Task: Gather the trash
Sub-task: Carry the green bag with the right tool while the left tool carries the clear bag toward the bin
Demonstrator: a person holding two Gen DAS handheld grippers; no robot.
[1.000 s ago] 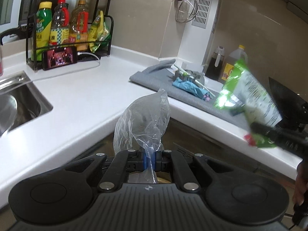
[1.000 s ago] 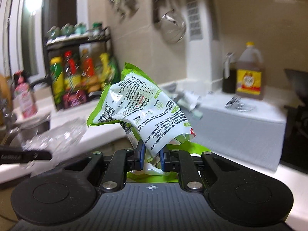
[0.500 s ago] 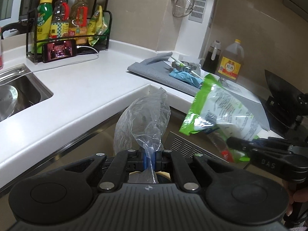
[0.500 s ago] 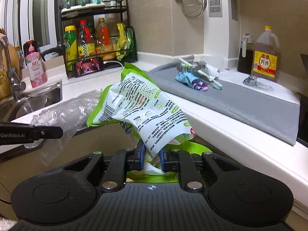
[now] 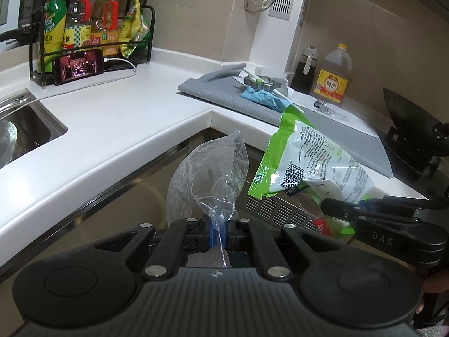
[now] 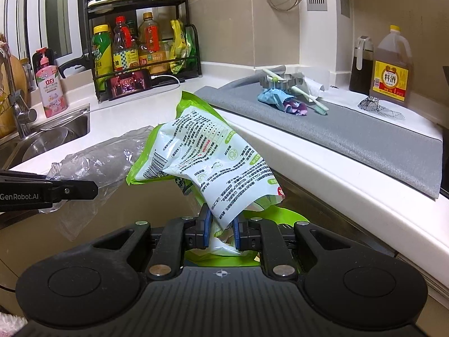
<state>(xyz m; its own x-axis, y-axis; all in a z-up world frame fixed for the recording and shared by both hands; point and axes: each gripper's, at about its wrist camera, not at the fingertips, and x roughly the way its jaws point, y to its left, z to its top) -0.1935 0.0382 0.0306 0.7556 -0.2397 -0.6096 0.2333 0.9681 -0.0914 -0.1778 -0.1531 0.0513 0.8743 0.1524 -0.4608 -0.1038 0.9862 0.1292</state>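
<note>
My left gripper [image 5: 218, 231] is shut on a crumpled clear plastic bag [image 5: 207, 174], which stands up in front of the counter corner. My right gripper [image 6: 221, 231] is shut on a green and white snack wrapper [image 6: 207, 163]. In the left wrist view that wrapper [image 5: 308, 163] hangs to the right of the clear bag, with the right gripper [image 5: 350, 210] below it. In the right wrist view the clear bag [image 6: 95, 160] and the left gripper [image 6: 84, 192] lie to the left. Both are held off the counter, below its edge.
A white L-shaped counter [image 5: 118, 129] carries a grey mat [image 6: 350, 137] with a blue wrapper [image 6: 272, 97], a toothbrush [image 6: 308, 97] and a metal cutter. A bottle rack [image 5: 92, 31], phone, sink [image 5: 25, 132], oil jug [image 6: 391, 64] and stove [image 5: 415, 140] surround it.
The right gripper with the green wrapper has come down and leftwards, closer to the clear bag. The left gripper has stayed about where it was, tilting slightly.
</note>
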